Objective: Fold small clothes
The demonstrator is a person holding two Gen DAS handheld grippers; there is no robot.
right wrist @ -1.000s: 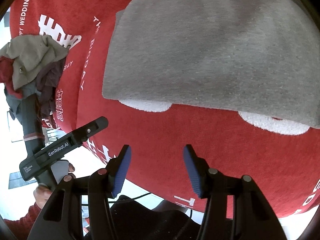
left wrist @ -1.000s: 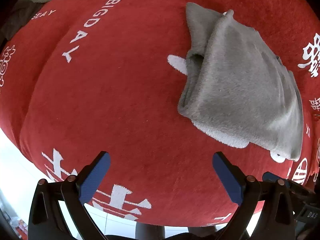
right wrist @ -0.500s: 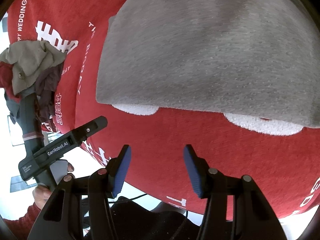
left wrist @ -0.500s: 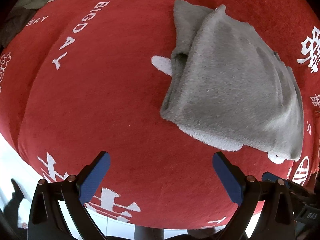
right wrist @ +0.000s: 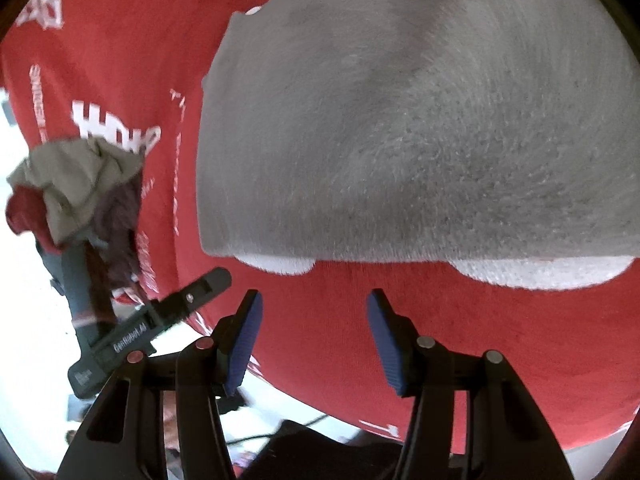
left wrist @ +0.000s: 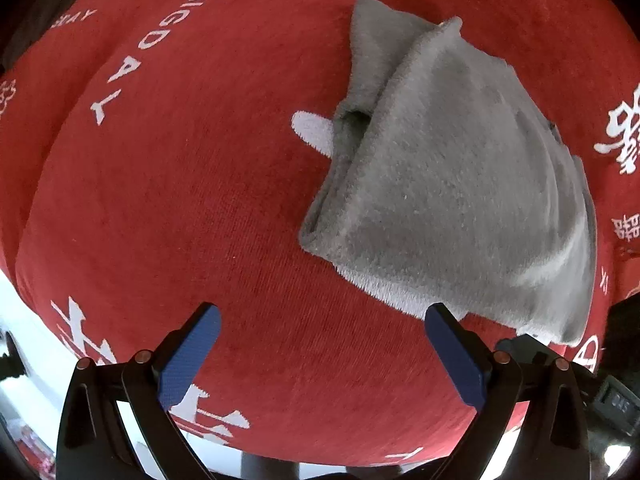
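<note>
Your left tool [left wrist: 322, 316] is wide open, nothing between the blue pads [left wrist: 188, 354], pointing steeply down at the red cloth [left wrist: 180, 200] that covers the counter. Its right pad sits just at the near white-trimmed edge of the grey garment [left wrist: 460, 200]; can't tell if it touches.

Your right tool [right wrist: 314, 300] is partly open and empty, both pads over bare red cloth just short of the garment [right wrist: 400, 128]. The garment's near hem runs across in front of the tips, with two white fluffy patches [right wrist: 280, 264] poking out under it.

The garment lies folded flat on the cloth, grey fleece, a layered fold open on its left side in the left view, a small white tab [left wrist: 314, 132] sticking out there.

In the right view, the left tool's body [right wrist: 160, 320] shows at lower left. Beyond it, a crumpled pile of clothes [right wrist: 76, 184], olive, red and dark, sits at the cloth's left edge. White lettering [left wrist: 132, 64] is printed on the cloth.
</note>
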